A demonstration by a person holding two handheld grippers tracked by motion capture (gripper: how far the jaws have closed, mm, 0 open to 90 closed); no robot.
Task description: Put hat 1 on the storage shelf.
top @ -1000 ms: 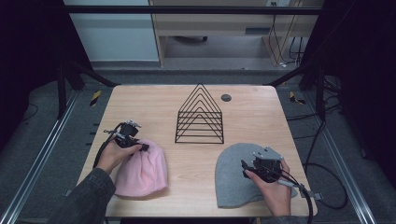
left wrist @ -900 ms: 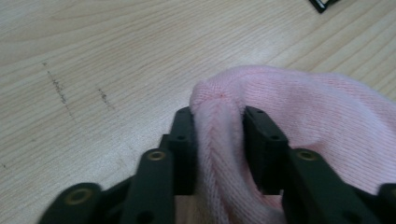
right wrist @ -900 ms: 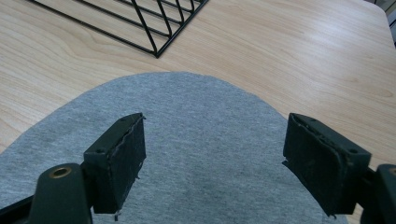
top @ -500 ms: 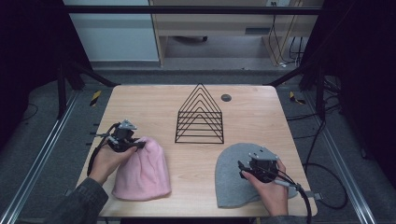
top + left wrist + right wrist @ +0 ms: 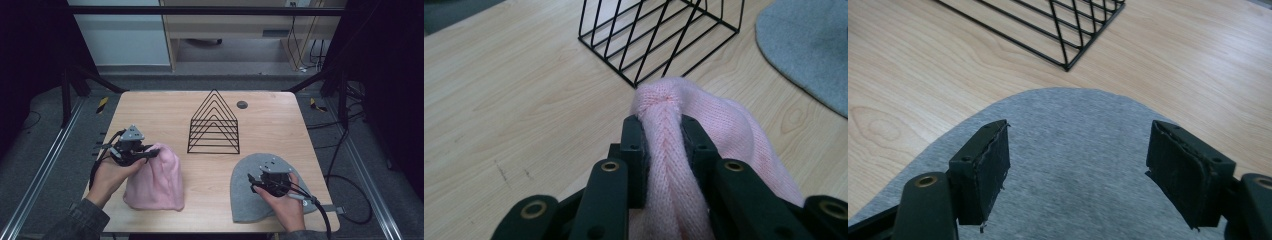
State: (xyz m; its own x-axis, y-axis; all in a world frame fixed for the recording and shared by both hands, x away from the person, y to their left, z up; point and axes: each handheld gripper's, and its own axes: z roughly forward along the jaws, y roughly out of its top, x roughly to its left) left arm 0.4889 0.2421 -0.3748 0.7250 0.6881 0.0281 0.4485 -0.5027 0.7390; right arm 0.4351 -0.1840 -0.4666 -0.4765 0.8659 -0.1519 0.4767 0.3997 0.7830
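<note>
- Left gripper (image 5: 663, 145): having just been closing, now pinching a raised fold of the soft pink knitted beanie (image 5: 729, 130), lifting its top off the pale wooden table (image 5: 280, 125).
- Right gripper (image 5: 1078, 165): hovering with jaws spread wide over the flat grey fabric beanie (image 5: 1073, 135), not pressing it.
- Standing between and beyond both hats: black wire triangular rack (image 5: 214, 122).

A lab-like recording bay: wooden table (image 5: 280, 120) inside a black frame (image 5: 200, 11), cables (image 5: 350, 185) on grey floor.
</note>
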